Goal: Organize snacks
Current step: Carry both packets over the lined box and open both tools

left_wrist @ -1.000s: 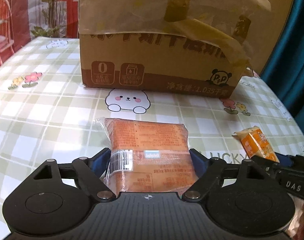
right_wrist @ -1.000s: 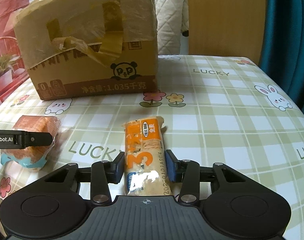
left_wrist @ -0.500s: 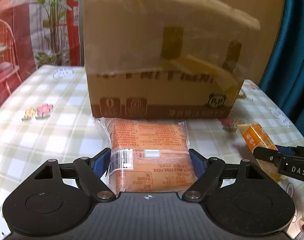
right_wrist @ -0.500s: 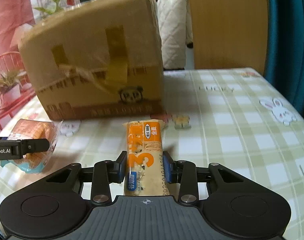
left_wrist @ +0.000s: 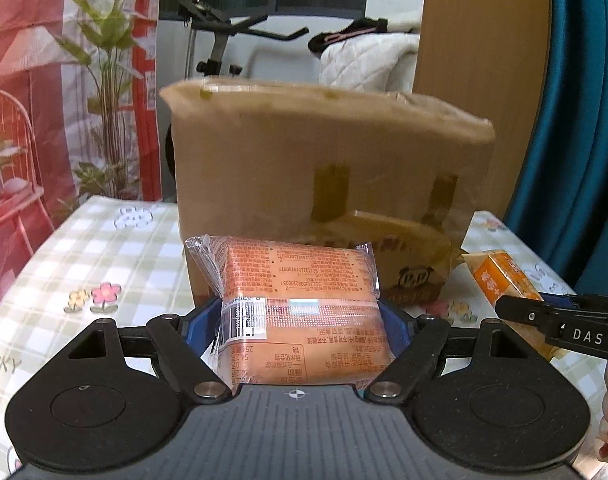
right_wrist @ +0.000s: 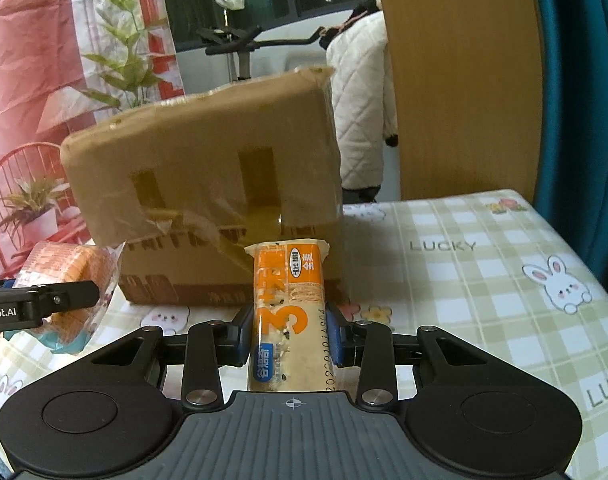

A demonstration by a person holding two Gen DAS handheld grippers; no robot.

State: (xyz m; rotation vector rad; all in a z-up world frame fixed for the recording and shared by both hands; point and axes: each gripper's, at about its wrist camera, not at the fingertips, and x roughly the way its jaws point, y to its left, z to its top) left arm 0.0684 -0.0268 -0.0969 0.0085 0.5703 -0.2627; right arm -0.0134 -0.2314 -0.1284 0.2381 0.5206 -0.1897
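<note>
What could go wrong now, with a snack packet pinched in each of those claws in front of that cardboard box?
1. The wide orange packet sits in loose, crinkly film, so it might slide out of the left gripper.
2. The slim bar is pinched only near its lower end by the right gripper; it could tip or get crushed.
3. The cardboard box looks taped over on this side, so either packet may bump it rather than go in.
</note>
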